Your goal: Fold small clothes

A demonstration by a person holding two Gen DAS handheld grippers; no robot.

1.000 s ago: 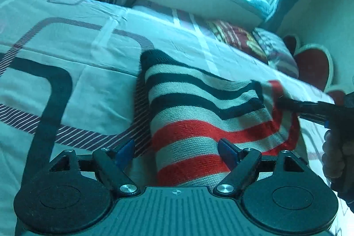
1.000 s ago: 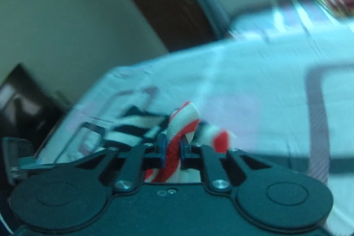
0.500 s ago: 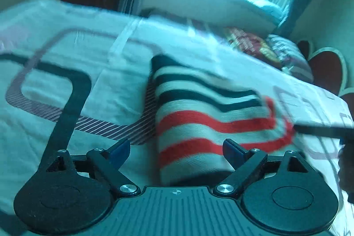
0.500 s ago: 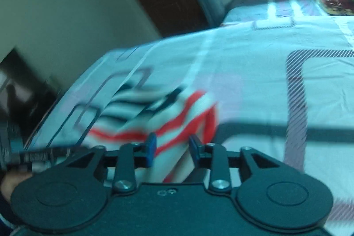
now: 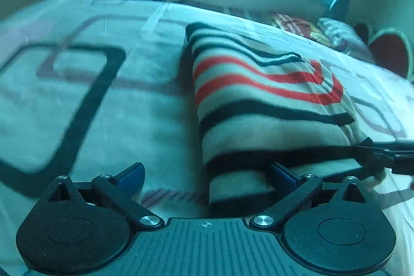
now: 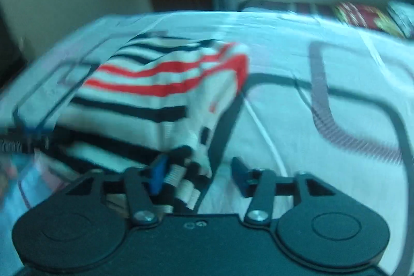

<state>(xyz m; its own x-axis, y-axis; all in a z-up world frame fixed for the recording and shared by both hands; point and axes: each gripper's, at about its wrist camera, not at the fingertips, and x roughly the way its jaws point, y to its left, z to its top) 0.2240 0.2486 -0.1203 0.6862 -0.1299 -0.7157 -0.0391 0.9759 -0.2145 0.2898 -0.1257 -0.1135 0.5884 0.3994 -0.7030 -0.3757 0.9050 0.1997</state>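
A: What stays unclear?

B: The right wrist view is smeared by motion, and the near end of the striped sweater [image 5: 261, 105] drops behind the tool housings in both views.

A: How does it look?

B: Folded into a thick oblong, cream with black and red bands, lying on the patterned bedsheet [image 5: 77, 105] around the middle of the bed, well short of the pillows [image 5: 305, 27] at the far end.

A: And the tools?

B: The left tool [image 5: 207, 173] has its jaws opening wide over the sweater's near left corner, pressing nothing. The right tool [image 6: 199, 173] is opening too, the near right corner loose between its pads. Bare sheet lies on both sides.
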